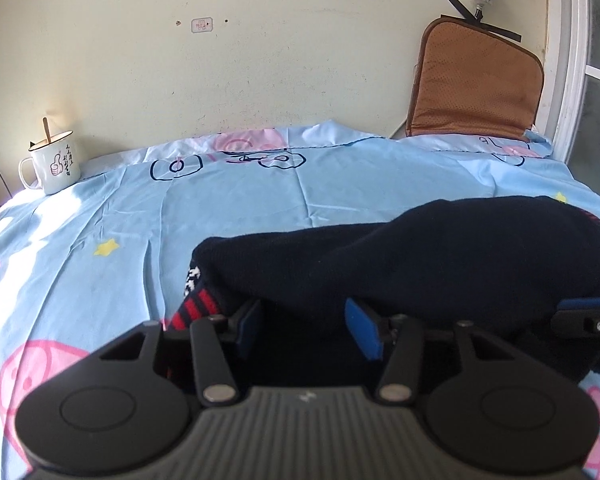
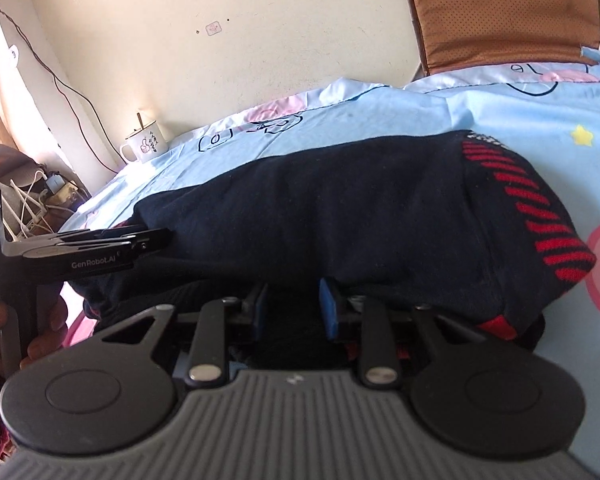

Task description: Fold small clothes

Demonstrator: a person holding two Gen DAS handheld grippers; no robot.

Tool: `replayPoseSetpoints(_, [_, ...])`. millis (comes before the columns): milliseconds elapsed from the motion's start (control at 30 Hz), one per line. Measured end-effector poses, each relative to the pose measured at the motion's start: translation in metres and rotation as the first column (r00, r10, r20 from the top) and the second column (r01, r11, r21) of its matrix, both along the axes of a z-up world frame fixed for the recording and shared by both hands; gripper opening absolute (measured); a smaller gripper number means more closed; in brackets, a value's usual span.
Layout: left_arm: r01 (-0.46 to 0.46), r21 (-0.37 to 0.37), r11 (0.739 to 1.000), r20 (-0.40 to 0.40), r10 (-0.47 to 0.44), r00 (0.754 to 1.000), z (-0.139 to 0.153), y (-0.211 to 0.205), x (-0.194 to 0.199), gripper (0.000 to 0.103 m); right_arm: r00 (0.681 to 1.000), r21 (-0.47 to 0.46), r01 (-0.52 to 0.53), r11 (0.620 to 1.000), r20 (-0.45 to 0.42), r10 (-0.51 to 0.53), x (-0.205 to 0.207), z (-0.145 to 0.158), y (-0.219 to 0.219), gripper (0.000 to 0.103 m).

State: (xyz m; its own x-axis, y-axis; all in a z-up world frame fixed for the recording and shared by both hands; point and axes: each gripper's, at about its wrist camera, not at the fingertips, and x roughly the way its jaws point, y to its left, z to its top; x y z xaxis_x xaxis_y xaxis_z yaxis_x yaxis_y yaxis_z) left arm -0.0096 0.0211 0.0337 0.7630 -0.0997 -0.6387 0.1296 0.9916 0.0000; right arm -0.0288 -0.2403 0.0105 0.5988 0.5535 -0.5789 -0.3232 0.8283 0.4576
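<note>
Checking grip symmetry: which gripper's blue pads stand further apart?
The left gripper: its pads sit clearly wider apart than those of the right gripper. The navy garment drapes over both.

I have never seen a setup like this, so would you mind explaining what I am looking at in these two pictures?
There is no robot here. A person holds a two-finger gripper in each hand, and each carries a wide-angle camera looking along its fingers. One picture comes from the left gripper, the other from the right gripper; the black and grey shapes at the bottom are the tools themselves. The right view also shows a hand holding the left tool. On the blue cartoon bedsheet lies a dark garment with red stripes, to be folded. Its edge covers both grippers' fingertips; whether they pinch it is hidden. A mug and a brown cushion sit by the wall.
</note>
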Motion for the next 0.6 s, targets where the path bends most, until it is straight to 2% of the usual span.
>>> replayPoseSetpoints(133, [0.006, -0.025, 1.000, 0.009, -0.005, 1.000, 0.013, -0.001, -0.011, 0.052, 1.000, 0.025, 0.000, 1.000, -0.009, 0.000, 0.001, 0.000, -0.002, 0.031])
replayPoseSetpoints(267, [0.092, -0.078, 0.993, 0.067, -0.087, 0.994, 0.036, -0.014, -0.023, 0.052, 1.000, 0.029, -0.007, 1.000, -0.003, 0.007, 0.000, -0.001, -0.002, 0.031])
replayPoseSetpoints(367, [0.163, -0.126, 0.979, 0.057, -0.157, 0.986, 0.040, -0.028, -0.021, 0.053, 1.000, 0.034, -0.017, 0.999, -0.006, 0.017, -0.004, -0.003, -0.006, 0.031])
replayPoseSetpoints(467, [0.195, -0.092, 0.976, 0.000, -0.196, 0.981, 0.024, -0.046, -0.015, 0.053, 1.000, 0.041, -0.015, 0.999, 0.015, 0.014, -0.017, -0.004, -0.013, 0.031])
replayPoseSetpoints(533, [0.199, -0.050, 0.979, -0.073, -0.202, 0.977, 0.003, -0.056, -0.008, 0.053, 0.999, 0.068, -0.014, 0.998, 0.037, 0.011, -0.025, -0.001, -0.022, 0.032])
replayPoseSetpoints(600, [0.212, -0.009, 0.977, -0.045, -0.212, 0.976, -0.002, -0.060, -0.012, 0.056, 0.997, 0.113, -0.002, 0.994, 0.079, -0.007, -0.036, 0.005, -0.039, 0.040])
